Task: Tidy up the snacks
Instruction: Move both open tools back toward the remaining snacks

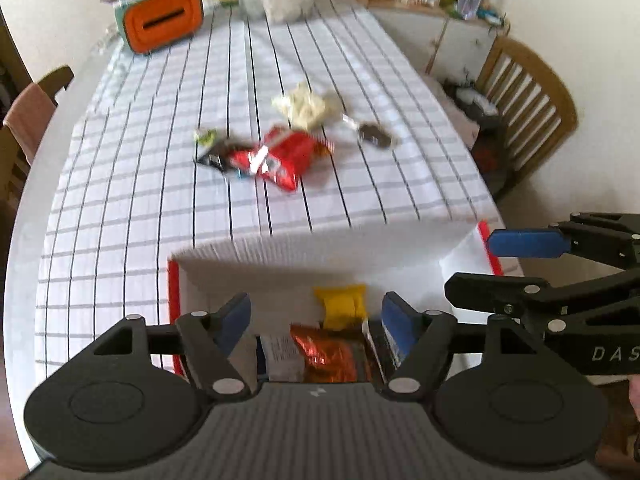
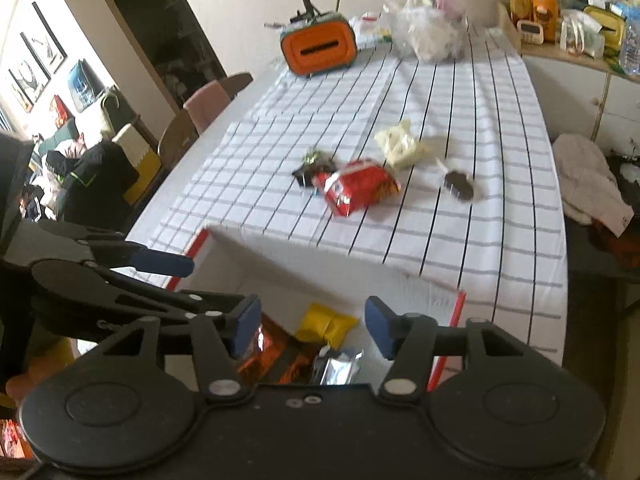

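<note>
Evidently a drop-off step is in hand: both grippers hover over the white box [image 1: 224,264] with red edges that sits at the near edge of the tabletop [image 1: 132,184], and neither carries anything. The left gripper [image 1: 316,320] has its blue pads spread, nothing between them; the right gripper [image 2: 312,328] is likewise spread and empty. No earlier view is to hand, so only their present stance can be told.

Inside the box lie a yellow packet [image 2: 326,322], an orange foil bag [image 1: 328,354] and a silver wrapper [image 2: 336,366], loosely heaped.

Still waiting near the middle of the tabletop is a small cluster: a crinkled red snack bag [image 2: 360,192] with a dark packet [image 2: 312,172] touching its far-left end, a pale cream bag [image 2: 400,146] just behind it, and a dark round sweet in clear wrap [image 2: 460,186] a little apart toward the right edge. All look light, glossy and soft.

The next move probably calls for reaching forward over the box's far wall, lowering open jaws around one packet, likely the red bag, and pinching a crimped edge so the slippery film does not slide out.
</note>
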Tool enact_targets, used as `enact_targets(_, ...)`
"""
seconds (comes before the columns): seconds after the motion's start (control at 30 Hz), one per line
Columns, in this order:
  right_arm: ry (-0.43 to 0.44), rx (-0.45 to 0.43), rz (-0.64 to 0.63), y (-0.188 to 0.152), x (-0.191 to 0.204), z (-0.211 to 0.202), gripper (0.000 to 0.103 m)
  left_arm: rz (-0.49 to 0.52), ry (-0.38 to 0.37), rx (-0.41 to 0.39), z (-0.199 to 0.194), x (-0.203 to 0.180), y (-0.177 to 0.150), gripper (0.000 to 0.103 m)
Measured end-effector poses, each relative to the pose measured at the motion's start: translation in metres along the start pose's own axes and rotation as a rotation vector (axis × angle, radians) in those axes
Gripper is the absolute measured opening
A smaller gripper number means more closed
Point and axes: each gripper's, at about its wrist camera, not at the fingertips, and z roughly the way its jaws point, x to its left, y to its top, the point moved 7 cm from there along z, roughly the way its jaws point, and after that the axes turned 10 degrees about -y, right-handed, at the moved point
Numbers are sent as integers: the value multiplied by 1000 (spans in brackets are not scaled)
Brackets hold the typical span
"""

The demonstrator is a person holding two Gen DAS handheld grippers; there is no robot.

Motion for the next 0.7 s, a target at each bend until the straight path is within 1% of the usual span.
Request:
enact_targets(0.07, -11, -24, -2, 7, -2, -3, 68, 3, 6, -34, -6, 2, 7, 76)
enact_targets(0.17, -17, -51, -3, 17, -4, -6, 75, 0, 12, -90, -15, 8, 16, 80)
enact_targets(0.3, -22, -86, -8, 32, -7, -8, 83, -9, 8, -157, -24, 15, 29, 83)
enact_targets(0.4, -23, -105, -15, 43, -9, -8, 86, -15, 17, -192, -29, 23, 40, 84)
enact_targets(0.5, -39, -122, -22, 54, -12, -6, 94, -13, 40, -214, -31, 33, 52, 84)
enact_targets(0.7, -97, -150, -57, 79, -22, 5, 96, -21, 77, -245, -30, 58, 81, 84)
